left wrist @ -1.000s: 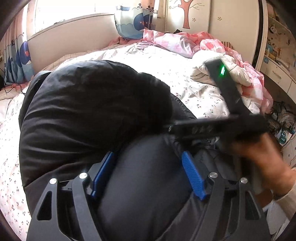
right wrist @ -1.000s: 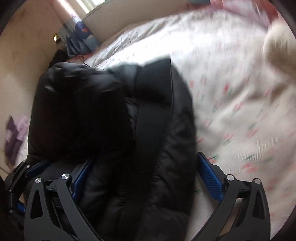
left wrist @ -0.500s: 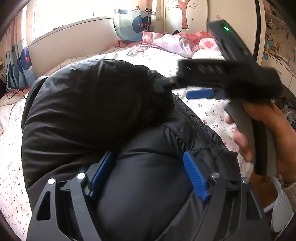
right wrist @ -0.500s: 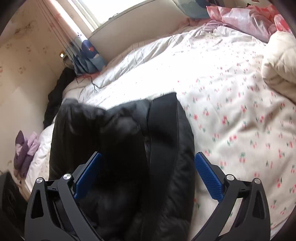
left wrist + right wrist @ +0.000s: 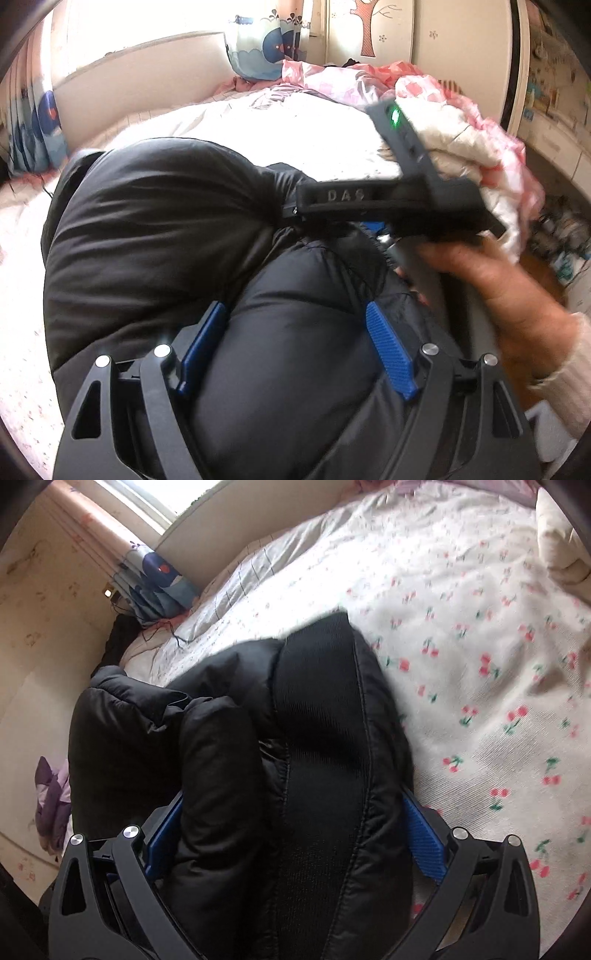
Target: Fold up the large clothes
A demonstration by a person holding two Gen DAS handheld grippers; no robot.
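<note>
1. While both hands work close together, the black padded jacket (image 5: 147, 236) lies bunched on the bed (image 5: 461, 635), near its closer edge, on the cherry-print sheet.

2. The left gripper (image 5: 295, 347) stands wide, and a thick puffed fold of the jacket fills the space between its blue pads (image 5: 388, 347). The pads seem to press on the fold from both sides, so I judge that it is clamped on the jacket, although the padding hides the contact itself.

3. The right gripper (image 5: 291, 830) is also spread wide around a bulky part of the jacket, with the ribbed band (image 5: 317, 709) running up the middle of what it holds. Both blue pads touch the fabric at its sides, so it looks to be gripping too.

4. Seen from the left wrist, the right gripper crosses over the jacket, and the person's hand (image 5: 498, 288) holds its handle.

5. The jacket is soft and springy. It probably weighs little for its bulk, but the filling pushes back, so a fold will tend to open again unless it is pressed flat.

6. The outer shell looks smooth and a little shiny, so I expect that it slips between pads if only a thin layer is taken.

7. A better hold is on a firm part, such as the ribbed band, a stitched seam or the hem, with the two grippers well apart along the same edge.

8. Pink and cream bedding (image 5: 461, 147) is piled at the far side, apart from the jacket.
</note>
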